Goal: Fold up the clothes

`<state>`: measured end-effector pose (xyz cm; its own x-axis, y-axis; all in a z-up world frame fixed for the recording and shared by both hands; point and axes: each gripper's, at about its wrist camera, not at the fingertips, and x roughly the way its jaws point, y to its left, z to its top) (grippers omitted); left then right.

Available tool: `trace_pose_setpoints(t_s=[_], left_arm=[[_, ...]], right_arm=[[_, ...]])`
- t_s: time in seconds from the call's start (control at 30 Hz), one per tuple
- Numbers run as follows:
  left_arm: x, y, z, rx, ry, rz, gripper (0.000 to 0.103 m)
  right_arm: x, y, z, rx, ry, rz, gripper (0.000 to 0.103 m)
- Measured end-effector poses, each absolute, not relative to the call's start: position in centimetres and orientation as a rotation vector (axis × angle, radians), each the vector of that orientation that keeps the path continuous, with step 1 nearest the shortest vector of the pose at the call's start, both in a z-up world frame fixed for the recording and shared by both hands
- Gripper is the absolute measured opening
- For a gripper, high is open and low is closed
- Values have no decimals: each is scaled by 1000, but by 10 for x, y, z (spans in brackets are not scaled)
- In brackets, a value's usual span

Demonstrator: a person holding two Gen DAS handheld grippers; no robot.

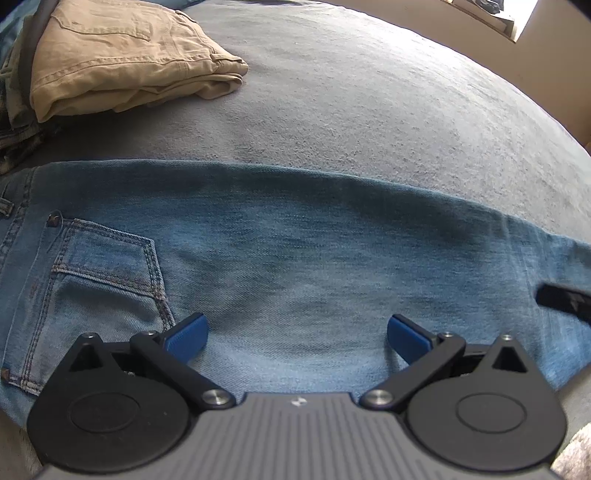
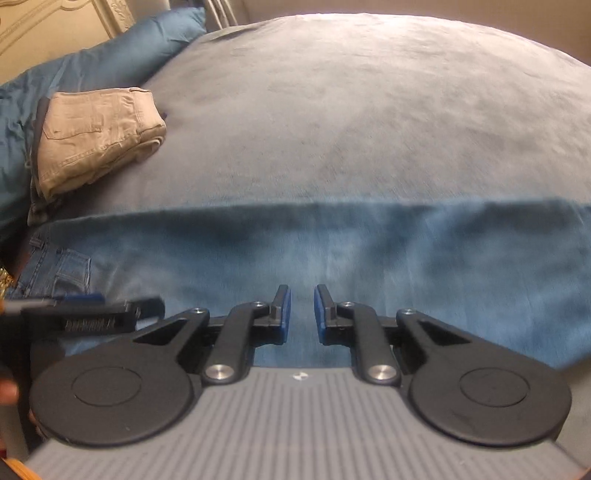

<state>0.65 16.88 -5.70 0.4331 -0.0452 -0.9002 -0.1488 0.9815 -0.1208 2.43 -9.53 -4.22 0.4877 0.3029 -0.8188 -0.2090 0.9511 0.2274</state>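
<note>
Blue jeans (image 1: 295,240) lie flat across the grey bed, with the waist and back pocket (image 1: 107,266) at the left. My left gripper (image 1: 297,319) is open wide just above the denim beside that pocket, and nothing is between its blue pads. Further along the leg (image 2: 406,251), my right gripper (image 2: 302,291) has its pads almost together. Denim fills the narrow gap, and a faint crease runs up from it. One right finger (image 1: 561,301) shows at the left view's edge. The left gripper (image 2: 85,314) shows sideways in the right wrist view.
Folded khaki trousers (image 1: 122,59) (image 2: 96,136) sit on a clothes stack at the back left. Behind them is a blue pillow (image 2: 110,55) against a carved headboard (image 2: 55,18). The grey blanket (image 2: 369,110) stretches beyond the jeans. A person's hand (image 2: 7,391) is at the left edge.
</note>
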Motion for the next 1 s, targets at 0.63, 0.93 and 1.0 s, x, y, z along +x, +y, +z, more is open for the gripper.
trace_pose_setpoints(t_s=[0.63, 0.93, 1.0], left_arm=[[-11, 154, -55, 21, 1013, 34, 103], [-15, 140, -28, 81, 863, -10, 103], [-11, 136, -23, 61, 840, -34, 103]], right_arm=[[69, -103, -74, 141, 1040, 256, 8], [69, -104, -74, 155, 1038, 259, 8], [68, -105, -74, 155, 1037, 260, 8]])
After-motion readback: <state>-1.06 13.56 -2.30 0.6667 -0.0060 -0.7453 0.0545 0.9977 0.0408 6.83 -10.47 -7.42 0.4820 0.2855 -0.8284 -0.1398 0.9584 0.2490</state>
